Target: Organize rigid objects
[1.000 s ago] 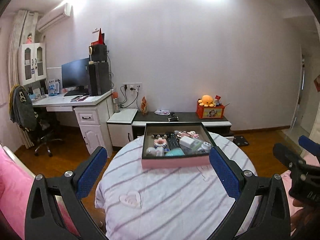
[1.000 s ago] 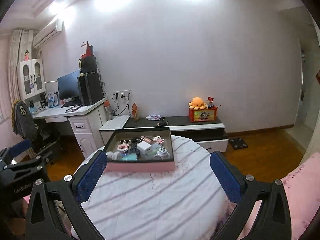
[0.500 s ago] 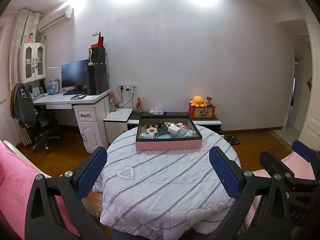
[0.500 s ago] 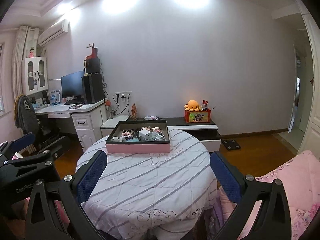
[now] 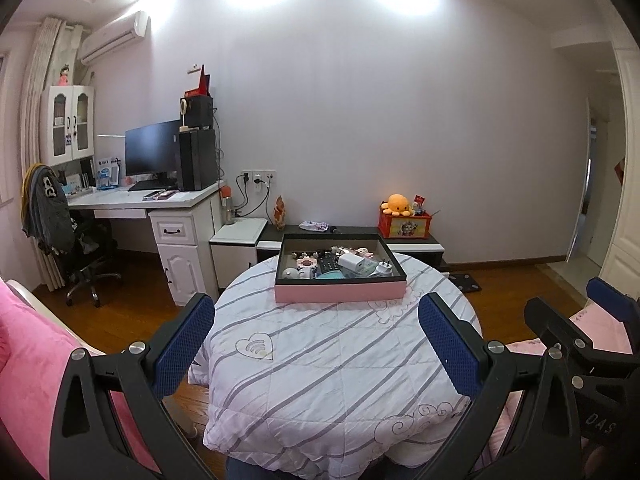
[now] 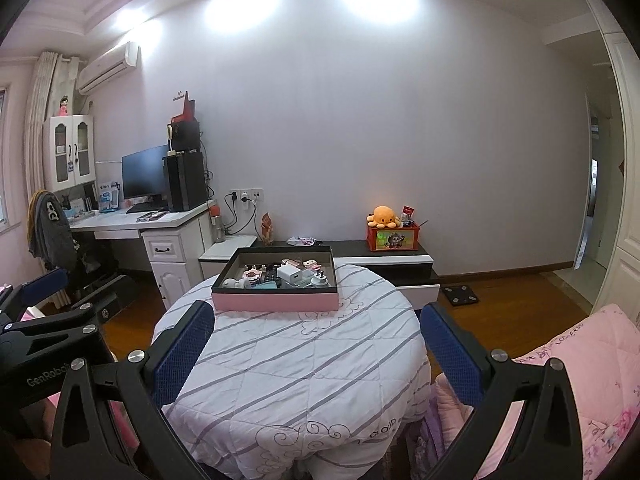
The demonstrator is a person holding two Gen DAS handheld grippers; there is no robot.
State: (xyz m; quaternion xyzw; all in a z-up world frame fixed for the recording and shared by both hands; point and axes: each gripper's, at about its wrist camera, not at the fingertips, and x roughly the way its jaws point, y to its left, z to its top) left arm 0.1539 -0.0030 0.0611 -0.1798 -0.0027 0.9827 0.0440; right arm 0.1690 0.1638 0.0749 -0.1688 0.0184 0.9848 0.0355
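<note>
A pink-sided tray point(image 5: 340, 293) point(image 6: 276, 301) with a dark inside sits at the far side of a round table point(image 5: 320, 360) point(image 6: 296, 360) under a striped white cloth. In it lie several small items, among them a white charger block point(image 5: 352, 261) point(image 6: 291, 273), a white plug adapter point(image 5: 385, 270) point(image 6: 321, 280) and a dark remote point(image 5: 328, 265). My left gripper point(image 5: 316, 344) is open and empty, well back from the tray. My right gripper point(image 6: 316, 348) is likewise open with nothing between its fingers. Each gripper shows at the edge of the other's view.
A white desk point(image 5: 160, 200) with a monitor and computer tower stands at the left, an office chair point(image 5: 72, 240) beside it. A low cabinet point(image 5: 408, 244) with a red box and an orange plush lines the back wall. Pink bedding point(image 6: 580, 380) lies at the right; a doorway is beyond.
Both grippers have pulled back and away from the table, so the tray looks smaller and farther. Both stay open and empty.
</note>
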